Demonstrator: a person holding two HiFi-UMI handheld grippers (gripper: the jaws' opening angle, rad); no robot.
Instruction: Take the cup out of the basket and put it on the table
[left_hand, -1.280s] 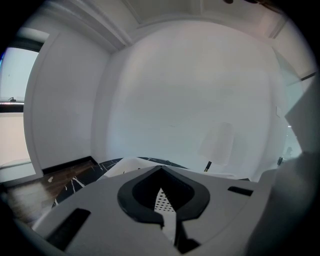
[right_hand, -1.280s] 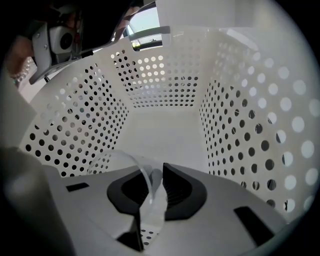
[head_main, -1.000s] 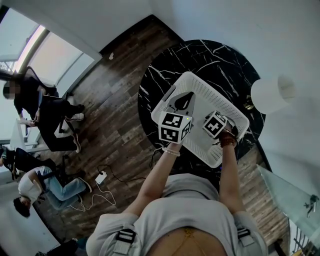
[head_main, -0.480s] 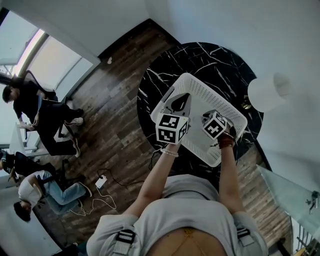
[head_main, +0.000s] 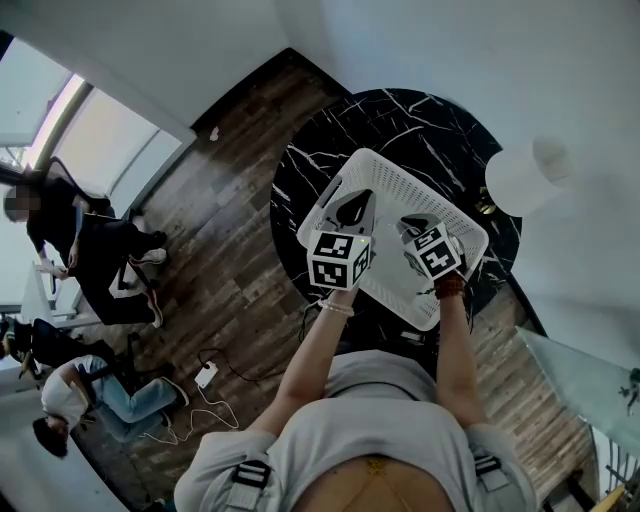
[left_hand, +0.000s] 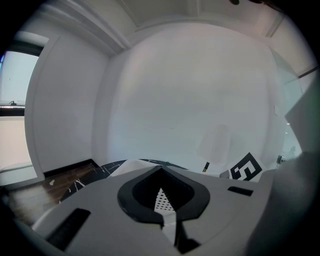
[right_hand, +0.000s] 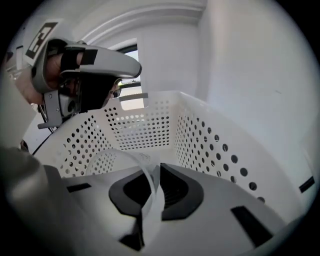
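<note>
**Right tongs clamp the cup inside the basket; left tongs shut and empty**

The right gripper has its jaws pressed together on the thin clear wall of the cup. One pad is inside the wall and the other outside. The cup's round rim curves away to the left of the jaws. The cup is down inside the white perforated basket, whose holed walls rise on its left, far and right sides. Whether the cup's base rests on the basket floor cannot be told.

The left gripper is clenched with nothing in it. Its tips meet, and only a patch of the basket's dotted plastic shows through the teardrop gap behind them. From the right gripper view it hangs above the basket's left wall, apart from the cup.

From the head view, the basket sits on the near half of the round black marble table. The left gripper is over its left part and the right gripper over its right part, side by side. The cup itself cannot be made out from there. A white lampshade stands just beyond the basket's far right corner.
</note>
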